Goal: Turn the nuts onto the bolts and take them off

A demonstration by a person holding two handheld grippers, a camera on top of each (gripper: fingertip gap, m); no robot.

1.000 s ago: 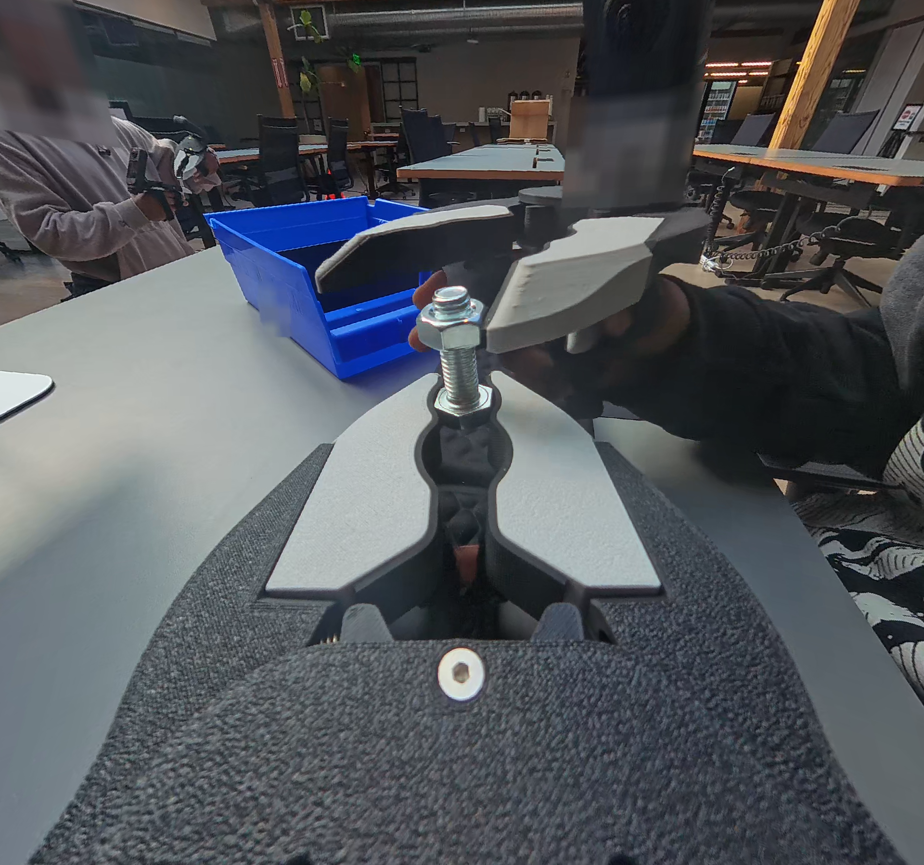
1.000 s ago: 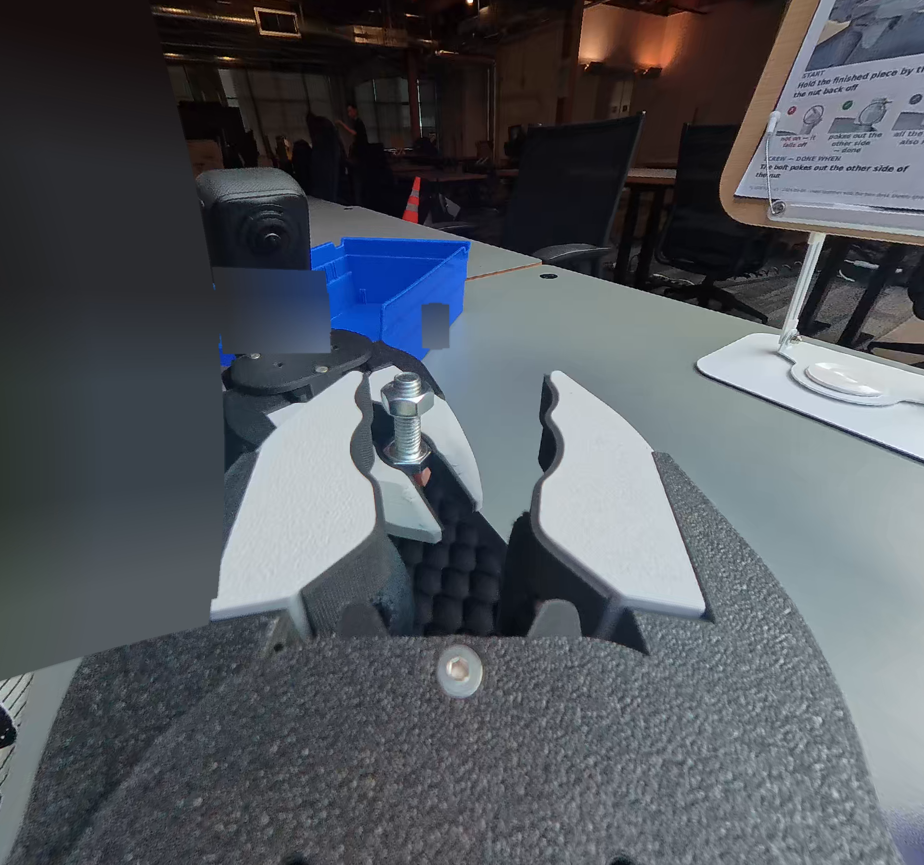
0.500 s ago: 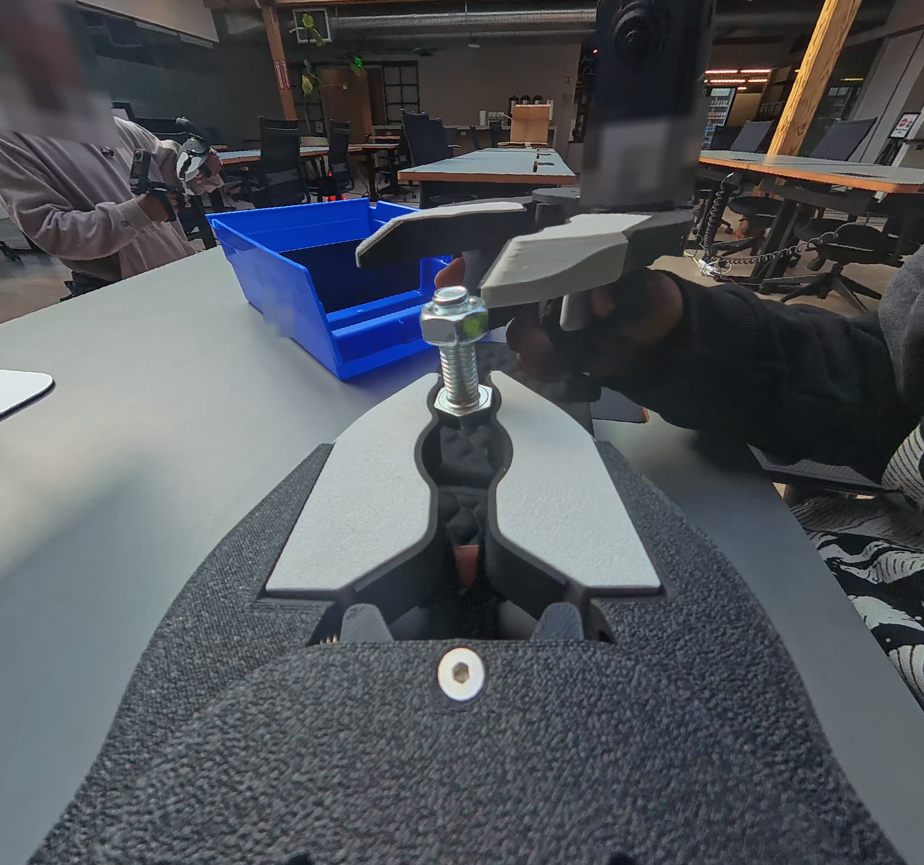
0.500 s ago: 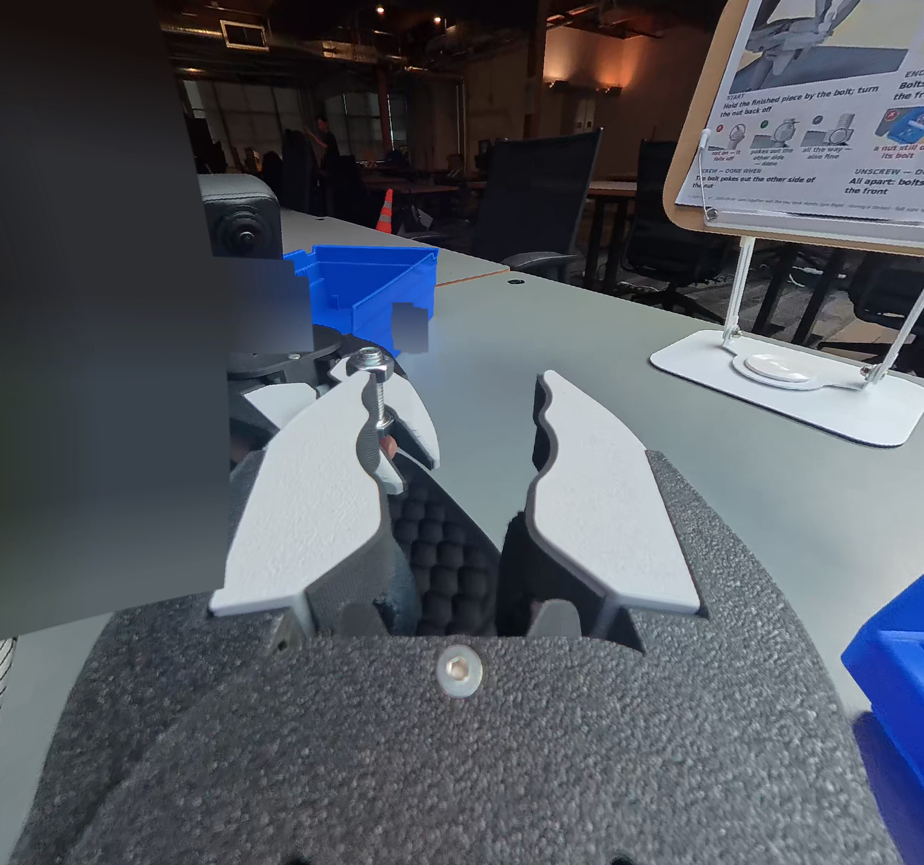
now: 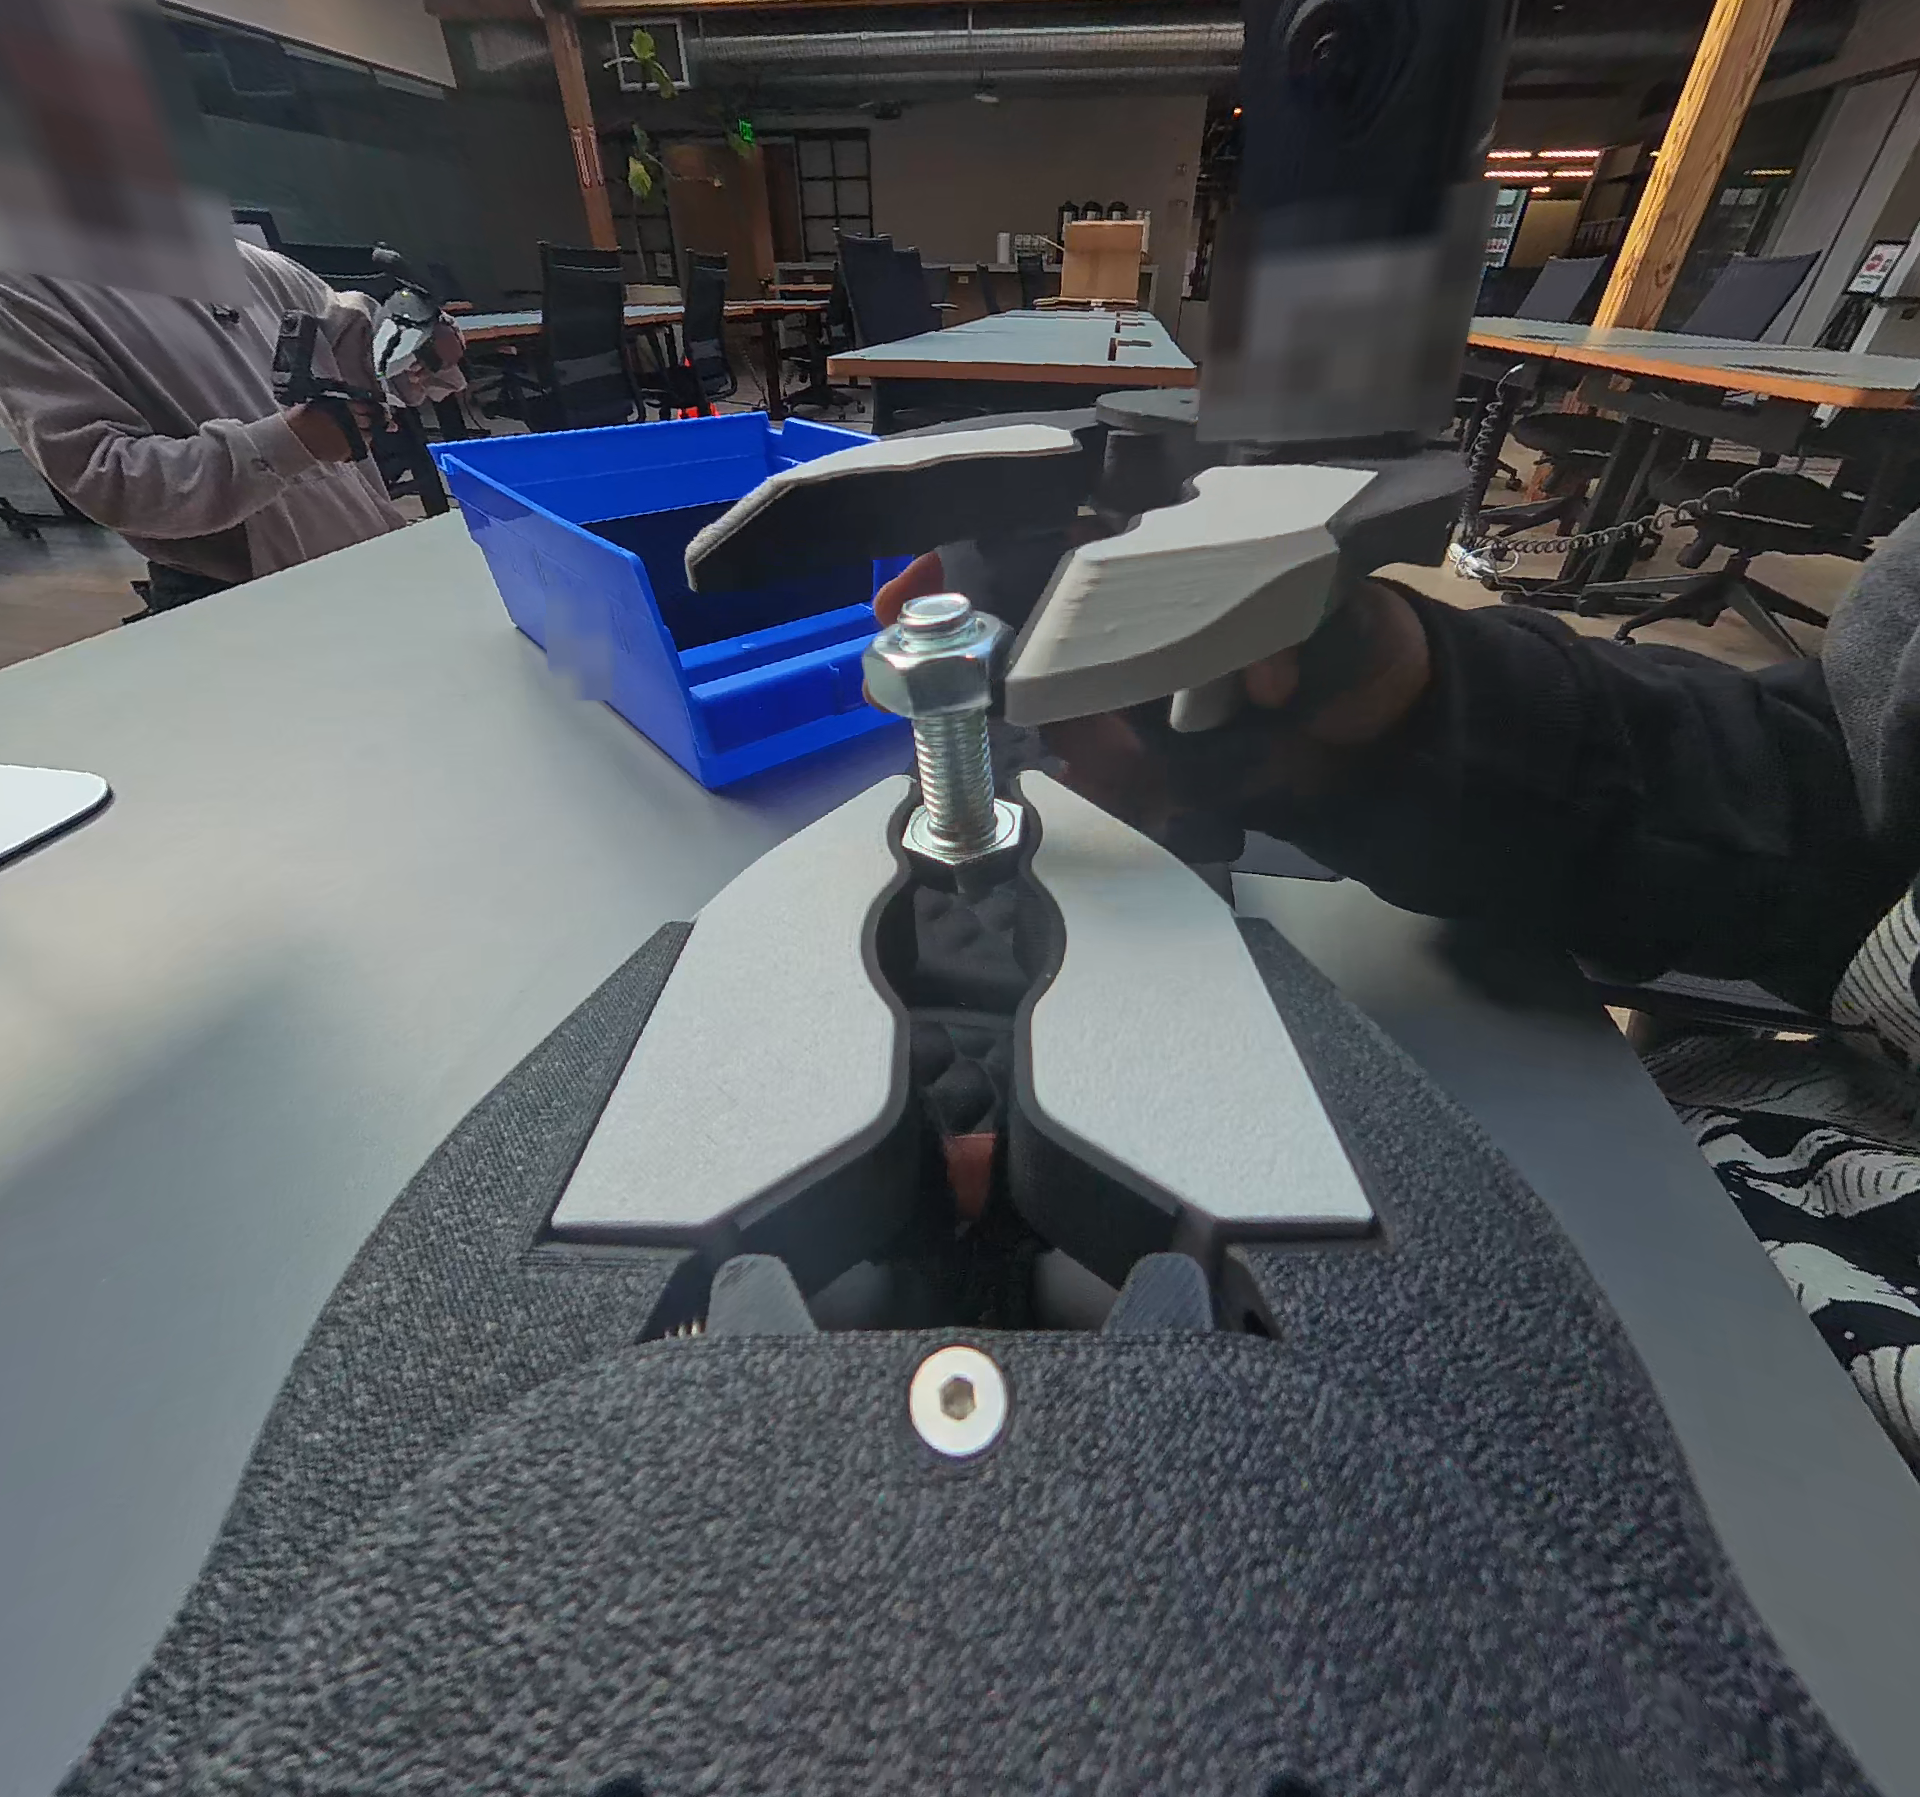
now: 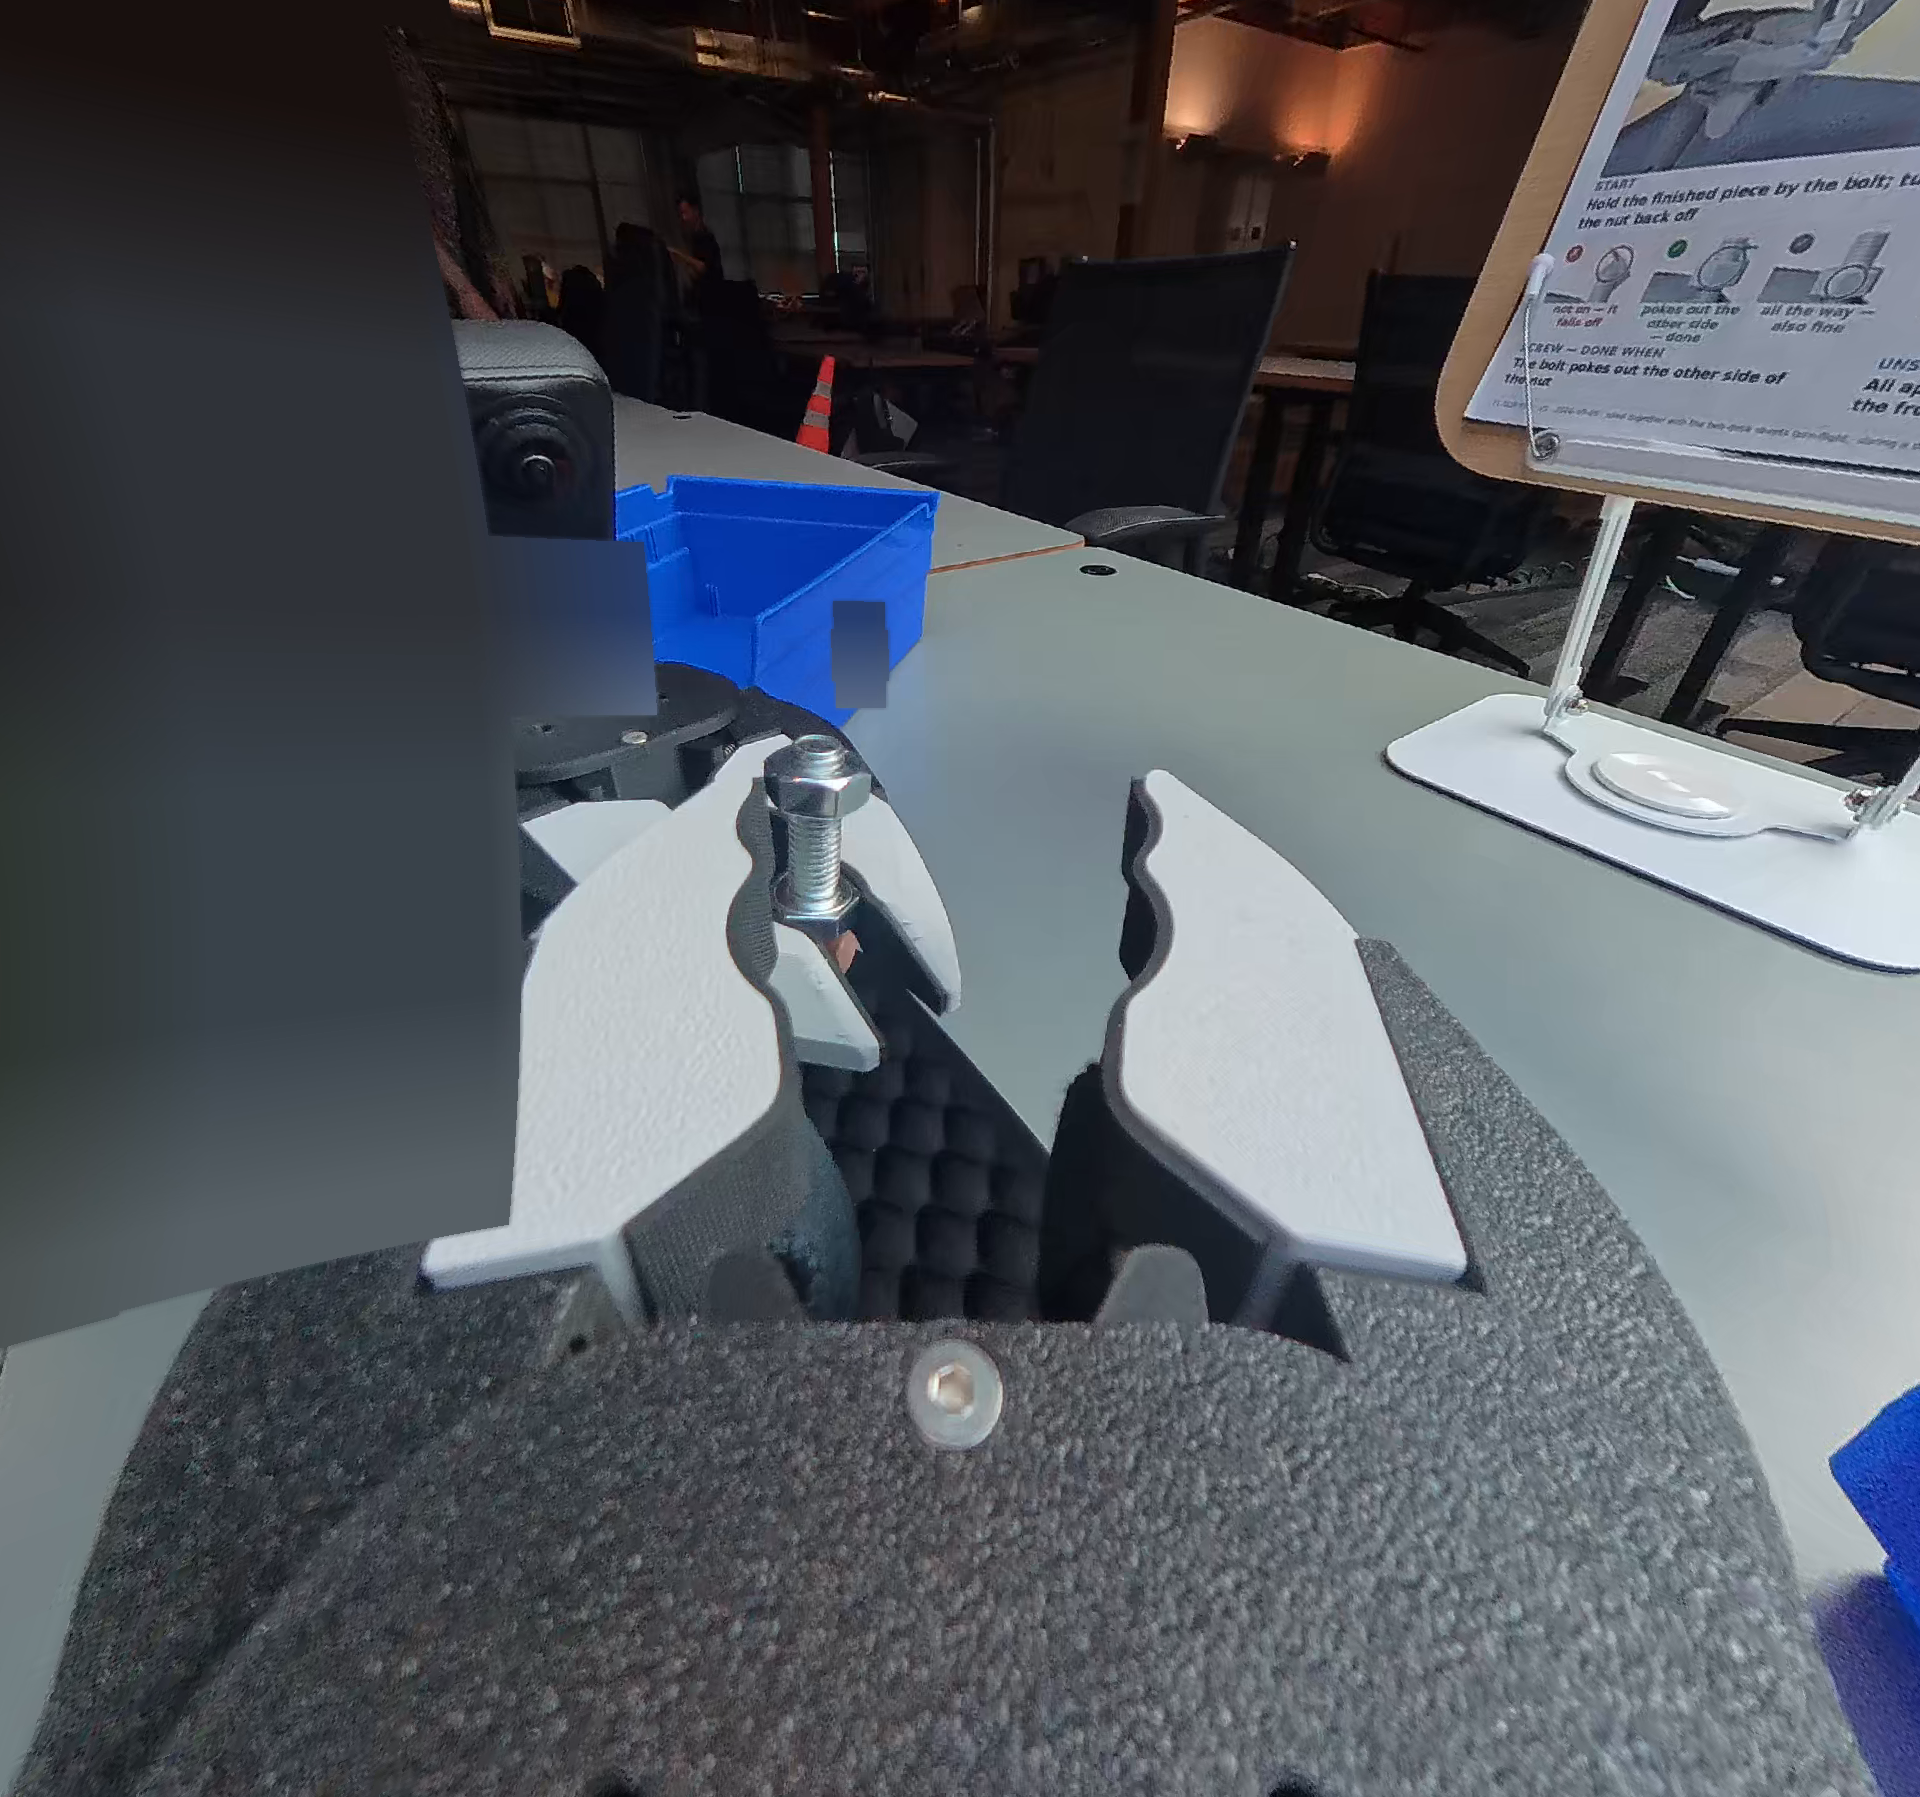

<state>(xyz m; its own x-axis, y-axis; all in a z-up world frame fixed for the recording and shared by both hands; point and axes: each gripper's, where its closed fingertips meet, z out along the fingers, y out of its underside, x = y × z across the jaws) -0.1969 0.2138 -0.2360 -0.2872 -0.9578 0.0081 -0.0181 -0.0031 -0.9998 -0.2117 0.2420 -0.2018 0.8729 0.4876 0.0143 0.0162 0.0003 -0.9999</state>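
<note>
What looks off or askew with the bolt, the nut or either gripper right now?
Nothing stands out. The left gripper clamps the bolt upright by its head, and the nut sits level near its top end. The right gripper is open beside the nut, not gripping it. The blue bin stands square on the table.
</note>
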